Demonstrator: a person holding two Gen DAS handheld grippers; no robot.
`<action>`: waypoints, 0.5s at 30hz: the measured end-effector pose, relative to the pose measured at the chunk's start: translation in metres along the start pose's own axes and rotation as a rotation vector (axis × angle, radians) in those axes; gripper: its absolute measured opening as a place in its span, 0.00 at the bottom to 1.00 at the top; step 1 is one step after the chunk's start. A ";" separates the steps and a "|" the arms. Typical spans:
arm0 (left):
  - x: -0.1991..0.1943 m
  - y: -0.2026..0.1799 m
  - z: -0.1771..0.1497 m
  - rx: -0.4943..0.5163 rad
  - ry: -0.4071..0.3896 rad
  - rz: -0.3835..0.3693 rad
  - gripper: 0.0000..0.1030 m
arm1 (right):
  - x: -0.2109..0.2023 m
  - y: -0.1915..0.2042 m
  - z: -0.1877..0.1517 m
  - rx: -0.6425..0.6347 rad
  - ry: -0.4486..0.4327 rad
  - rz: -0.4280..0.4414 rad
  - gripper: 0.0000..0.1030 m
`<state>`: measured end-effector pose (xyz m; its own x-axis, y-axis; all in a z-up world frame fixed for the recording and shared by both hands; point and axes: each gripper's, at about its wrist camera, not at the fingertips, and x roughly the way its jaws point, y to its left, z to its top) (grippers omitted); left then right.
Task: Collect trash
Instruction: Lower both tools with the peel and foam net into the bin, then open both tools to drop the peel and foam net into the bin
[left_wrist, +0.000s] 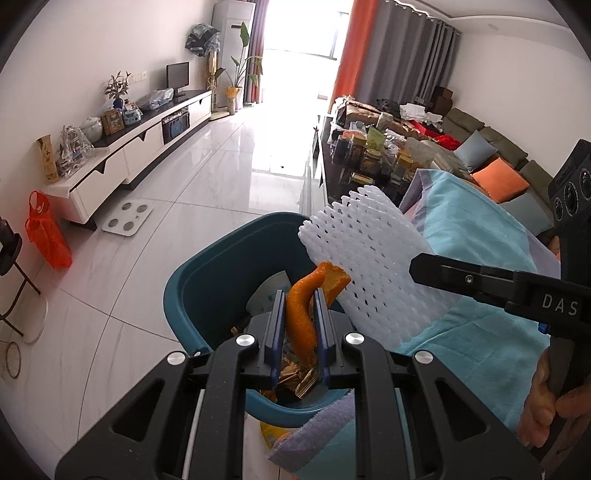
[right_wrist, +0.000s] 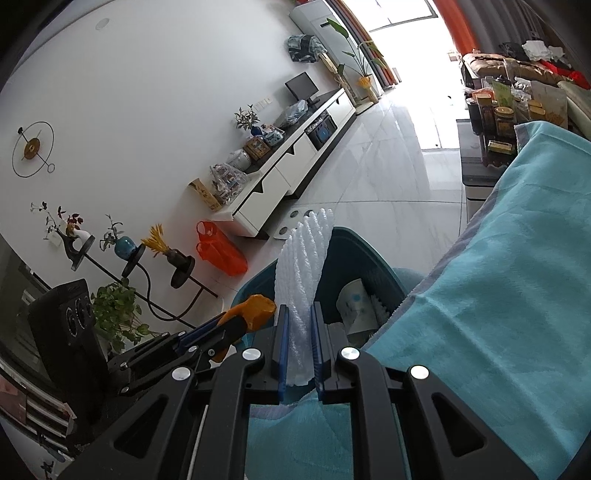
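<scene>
My left gripper (left_wrist: 300, 295) is shut on an orange peel (left_wrist: 303, 317) and holds it above the teal trash bin (left_wrist: 184, 295), which holds paper and scraps. My right gripper (right_wrist: 299, 310) is shut on a white foam net sleeve (right_wrist: 301, 266) and holds it over the bin (right_wrist: 369, 254) by the table edge. In the left wrist view the foam net (left_wrist: 369, 266) hangs from the right gripper's fingers (left_wrist: 443, 271) beside the peel. In the right wrist view the peel (right_wrist: 255, 308) shows in the left gripper at lower left.
A turquoise cloth (left_wrist: 480, 258) covers the table at the right, also in the right wrist view (right_wrist: 509, 258). Jars and boxes (left_wrist: 369, 155) crowd a dark table behind. A white TV cabinet (left_wrist: 140, 147), a floor scale (left_wrist: 127, 218) and an orange bag (left_wrist: 46, 232) stand at the left.
</scene>
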<state>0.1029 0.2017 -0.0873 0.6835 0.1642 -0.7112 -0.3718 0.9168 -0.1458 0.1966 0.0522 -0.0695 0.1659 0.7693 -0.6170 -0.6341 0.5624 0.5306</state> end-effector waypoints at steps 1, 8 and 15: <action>0.001 -0.001 0.000 -0.001 0.002 0.001 0.15 | 0.003 0.001 0.000 0.001 0.004 -0.003 0.10; 0.018 -0.001 0.002 -0.006 0.023 0.018 0.15 | 0.020 0.006 0.000 0.002 0.038 -0.012 0.11; 0.033 0.001 0.001 -0.017 0.047 0.037 0.17 | 0.034 0.010 0.003 0.000 0.083 -0.029 0.23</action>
<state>0.1257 0.2086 -0.1105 0.6387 0.1803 -0.7480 -0.4072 0.9041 -0.1298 0.1985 0.0849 -0.0833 0.1207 0.7251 -0.6779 -0.6300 0.5837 0.5122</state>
